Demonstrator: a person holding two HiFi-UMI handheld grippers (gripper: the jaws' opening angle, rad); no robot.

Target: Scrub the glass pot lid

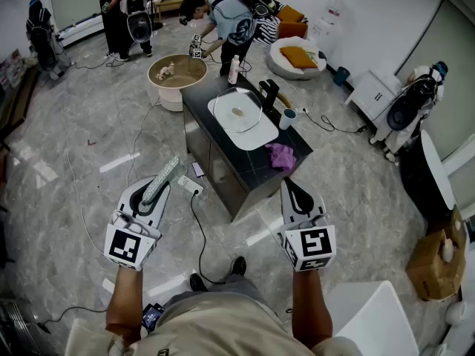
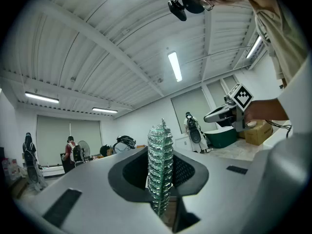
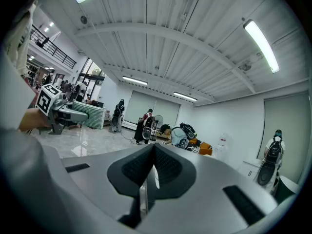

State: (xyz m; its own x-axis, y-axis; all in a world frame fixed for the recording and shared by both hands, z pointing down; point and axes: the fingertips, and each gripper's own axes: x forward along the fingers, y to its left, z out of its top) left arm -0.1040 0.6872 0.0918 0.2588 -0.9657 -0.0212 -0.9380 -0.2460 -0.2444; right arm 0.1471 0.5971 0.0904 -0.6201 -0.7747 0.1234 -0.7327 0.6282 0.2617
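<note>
Two grippers raised at waist height, person standing well back from the black counter (image 1: 249, 170). Scrubbing not begun, by my reading.

- Left gripper (image 1: 152, 189): jaws clamped on a scouring sponge (image 1: 165, 175), gripped by its lower end, most of its length sticking out past the tips towards the counter.
- Right gripper (image 1: 292, 187): jaws pressed together, nothing between them; its own view shows only a thin slit.
- Glass pot lid (image 1: 226, 104): lies flat in the white sink basin (image 1: 264, 135) set into the middle of the counter top, knob (image 1: 237, 112) up. Neither gripper is near it.

Done so far, as far as the views show: tool in hand. Left to do: close in on the counter, steady the lid (probably with the free right gripper), work the sponge over the glass. No suds or water visible from here.

Materials and shapes:
- Sponge: long narrow slab, silvery-green, glittery ribbed mesh skin; likely soft and compressible.
- Lid: round, clear, shallow dome, small pale knob at centre; smooth, likely slippery when wet.
- Basin: white, rounded rectangle, glossy.
- Counter: dark, hard, faintly reflective.

Also on the counter: black faucet (image 1: 269, 93) at the right edge beside the basin, a cup (image 1: 287, 118) just in front of it, a crumpled purple cloth (image 1: 281, 156) near the near right corner.
</note>
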